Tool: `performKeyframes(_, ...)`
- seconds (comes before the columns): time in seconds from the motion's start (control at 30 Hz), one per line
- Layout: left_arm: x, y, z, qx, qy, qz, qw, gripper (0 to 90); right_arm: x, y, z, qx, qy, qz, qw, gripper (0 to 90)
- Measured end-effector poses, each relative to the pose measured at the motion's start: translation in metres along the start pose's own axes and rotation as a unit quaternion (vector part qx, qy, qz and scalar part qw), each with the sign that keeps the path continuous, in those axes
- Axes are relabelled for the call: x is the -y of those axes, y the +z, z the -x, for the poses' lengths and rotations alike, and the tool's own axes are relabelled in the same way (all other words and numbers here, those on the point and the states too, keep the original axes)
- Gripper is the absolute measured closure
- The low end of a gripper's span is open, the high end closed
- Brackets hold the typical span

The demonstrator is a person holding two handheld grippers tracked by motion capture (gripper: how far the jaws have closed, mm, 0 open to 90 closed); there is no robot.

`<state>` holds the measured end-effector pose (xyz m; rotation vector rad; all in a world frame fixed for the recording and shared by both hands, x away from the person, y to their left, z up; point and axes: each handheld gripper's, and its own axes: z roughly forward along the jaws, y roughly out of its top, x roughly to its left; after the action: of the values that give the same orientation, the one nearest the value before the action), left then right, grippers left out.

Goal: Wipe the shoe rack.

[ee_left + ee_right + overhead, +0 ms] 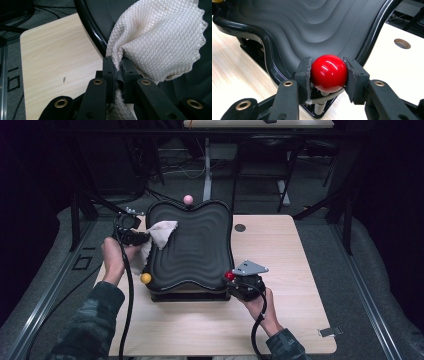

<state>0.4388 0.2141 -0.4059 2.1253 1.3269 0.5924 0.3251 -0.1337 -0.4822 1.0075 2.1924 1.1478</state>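
A black wavy tray stands on a base in the middle of the table, with ball knobs at its corners: pink at the far edge, yellow at the near left, red at the near right. My left gripper is shut on a cream quilted cloth, which drapes over the tray's left rim. In the left gripper view the cloth bunches between the jaws of the left gripper. My right gripper is shut on the red knob at the tray's corner.
The light wooden table has a round cable hole right of the tray and a small metal clip near its front right corner. Dark frame legs and cables stand on the floor behind and to the left.
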Motion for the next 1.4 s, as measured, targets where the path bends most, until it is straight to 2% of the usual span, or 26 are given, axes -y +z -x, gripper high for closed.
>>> performKeyframes(0.13,0.015,-0.004,0.004,0.008,0.003,-0.001,1.0,83.9,0.0,0.0,0.0,0.001,0.0,-0.002,1.0,60.0)
performKeyframes(0.4,0.043,-0.01,0.007,0.023,-0.007,0.001,0.9997,83.9,0.0,0.0,0.0,0.001,-0.001,-0.003,1.0,60.1)
performKeyframes(0.6,0.059,-0.015,0.008,0.033,-0.015,-0.003,0.9993,84.0,0.0,0.0,0.0,0.0,0.0,-0.002,1.0,60.1)
performKeyframes(0.97,0.081,-0.022,0.013,0.045,-0.016,-0.015,0.9988,84.0,0.0,0.0,-0.001,0.001,0.0,-0.003,1.0,60.1)
performKeyframes(1.17,0.08,-0.023,0.014,0.041,-0.009,-0.009,0.9991,83.8,0.0,0.0,0.0,0.001,-0.001,-0.004,1.0,60.1)
performKeyframes(1.3,0.068,-0.022,0.011,0.033,-0.009,-0.004,0.9994,83.8,0.0,0.0,0.0,0.001,-0.001,-0.003,1.0,60.0)
performKeyframes(1.4,0.056,-0.019,0.005,0.028,-0.017,-0.003,0.9994,83.7,0.0,0.0,0.0,0.001,-0.001,-0.003,1.0,60.1)
